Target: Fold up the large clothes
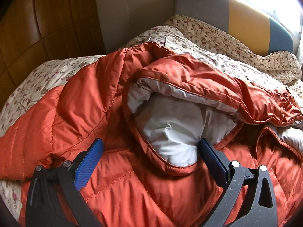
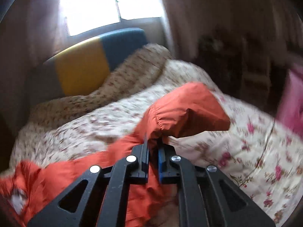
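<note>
While the orange puffy jacket point(image 1: 79, 98) lies spread on the flowery bedspread point(image 1: 217, 43), the left gripper point(image 1: 149, 149) hangs over it with its blue fingers point(image 1: 89, 166) wide apart, holding nothing. Its white lining point(image 1: 176, 132) shows between them. The right gripper point(image 2: 153, 145) is pinched tight on a lifted sleeve cuff point(image 2: 187, 109). A yellow and blue headboard point(image 2: 85, 70) stands behind the bed, under a bright window point(image 2: 111, 5).

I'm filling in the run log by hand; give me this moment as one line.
task: fold jacket | left gripper: open above orange jacket | right gripper: shut on sleeve cuff | surface: floral bedspread
</note>
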`<act>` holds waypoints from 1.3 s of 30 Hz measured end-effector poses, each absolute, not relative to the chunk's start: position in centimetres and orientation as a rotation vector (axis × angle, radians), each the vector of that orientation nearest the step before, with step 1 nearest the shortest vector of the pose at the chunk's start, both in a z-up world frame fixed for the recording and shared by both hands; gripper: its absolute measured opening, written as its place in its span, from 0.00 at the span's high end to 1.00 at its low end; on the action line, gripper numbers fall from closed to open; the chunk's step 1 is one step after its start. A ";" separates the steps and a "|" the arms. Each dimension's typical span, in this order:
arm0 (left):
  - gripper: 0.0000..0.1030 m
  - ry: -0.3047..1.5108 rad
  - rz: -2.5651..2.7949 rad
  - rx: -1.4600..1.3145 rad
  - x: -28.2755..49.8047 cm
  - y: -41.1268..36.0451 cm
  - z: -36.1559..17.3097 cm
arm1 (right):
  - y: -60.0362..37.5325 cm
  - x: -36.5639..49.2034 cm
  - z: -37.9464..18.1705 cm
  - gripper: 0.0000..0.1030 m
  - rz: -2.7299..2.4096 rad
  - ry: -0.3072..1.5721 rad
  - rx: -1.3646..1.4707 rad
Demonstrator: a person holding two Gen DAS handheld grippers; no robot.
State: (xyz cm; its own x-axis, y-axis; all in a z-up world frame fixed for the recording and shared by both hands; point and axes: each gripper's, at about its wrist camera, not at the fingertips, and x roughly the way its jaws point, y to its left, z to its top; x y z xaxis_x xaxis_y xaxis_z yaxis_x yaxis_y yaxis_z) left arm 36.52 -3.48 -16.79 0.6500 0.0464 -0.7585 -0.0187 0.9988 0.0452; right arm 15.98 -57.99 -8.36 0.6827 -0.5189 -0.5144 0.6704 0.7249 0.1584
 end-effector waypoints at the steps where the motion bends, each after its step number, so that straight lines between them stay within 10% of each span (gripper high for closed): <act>1: 0.03 0.863 0.037 0.034 36.5 -3.5 -16.8 | -56.4 16.4 -7.8 0.94 -0.666 0.452 0.305; 25: 0.03 0.874 0.012 -0.076 35.9 -1.3 -15.7 | -22.3 24.0 -11.1 0.95 0.132 0.405 -0.560; 39: 0.03 0.757 0.136 -0.168 31.3 4.4 -12.1 | -18.2 26.5 -15.4 0.93 0.426 0.550 -0.681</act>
